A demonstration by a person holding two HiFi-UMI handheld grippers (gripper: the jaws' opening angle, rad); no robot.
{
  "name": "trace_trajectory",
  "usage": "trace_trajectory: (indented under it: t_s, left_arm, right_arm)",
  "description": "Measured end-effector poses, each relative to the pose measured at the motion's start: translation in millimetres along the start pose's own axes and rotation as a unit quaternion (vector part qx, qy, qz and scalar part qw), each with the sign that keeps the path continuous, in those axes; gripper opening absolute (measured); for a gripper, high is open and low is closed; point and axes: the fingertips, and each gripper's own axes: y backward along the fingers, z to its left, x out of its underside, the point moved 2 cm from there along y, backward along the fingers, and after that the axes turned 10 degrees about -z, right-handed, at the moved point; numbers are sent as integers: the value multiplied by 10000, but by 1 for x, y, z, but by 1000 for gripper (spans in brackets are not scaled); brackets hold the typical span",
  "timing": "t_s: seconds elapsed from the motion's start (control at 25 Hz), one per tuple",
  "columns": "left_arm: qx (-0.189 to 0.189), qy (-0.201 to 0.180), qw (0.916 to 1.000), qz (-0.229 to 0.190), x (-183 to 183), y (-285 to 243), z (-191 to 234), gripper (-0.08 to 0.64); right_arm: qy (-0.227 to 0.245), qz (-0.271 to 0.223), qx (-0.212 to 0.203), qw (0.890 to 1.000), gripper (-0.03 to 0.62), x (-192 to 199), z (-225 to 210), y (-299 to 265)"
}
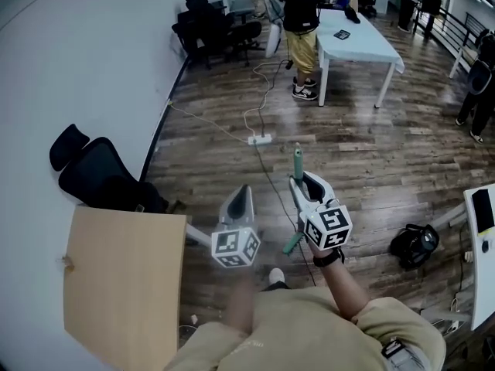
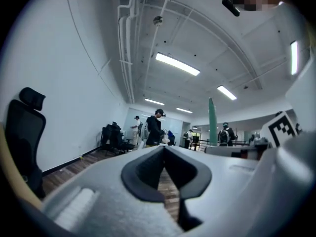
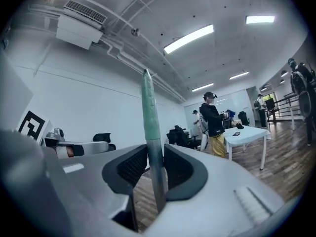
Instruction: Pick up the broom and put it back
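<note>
Right gripper view | slim green broom handle (image 3: 148, 107) | ribbed pads (image 3: 131, 167) clamping

- We see a wooden floor (image 1: 371, 153) running the length of the room.
- A black office chair (image 1: 97, 172) stands by the white wall, just beside a tan table (image 1: 124, 284).
- A white power strip (image 1: 261, 138) lies on the floor, its cable trailing away.
- A person (image 1: 302, 22) in a black top and yellow trousers stands at a white table (image 1: 360, 41).
- A black bag (image 1: 414, 246) sits on the floor at our right.
- More black chairs (image 1: 213, 25) cluster along the far wall.
</note>
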Motion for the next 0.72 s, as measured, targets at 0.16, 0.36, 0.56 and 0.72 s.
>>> trace_trajectory:
  t_s: [0.16, 0.36, 0.56, 0.72]
  left_arm:
    - [263, 163, 9995, 101, 2, -39, 36, 3]
    - [181, 397, 9987, 258, 19, -72, 96, 3]
    - [-112, 450, 9984, 338, 33, -107, 155, 3]
    - [-418, 344, 9978, 389, 50, -152, 214, 3]
  right_arm:
    - [33, 106, 303, 9995, 107, 10, -10, -49]
    - [8, 368, 224, 9991, 103, 37, -6, -115]
    - [-65, 424, -62, 9991, 99, 57, -5, -192]
    - [-222, 455, -361, 9981, 100, 86, -17, -278]
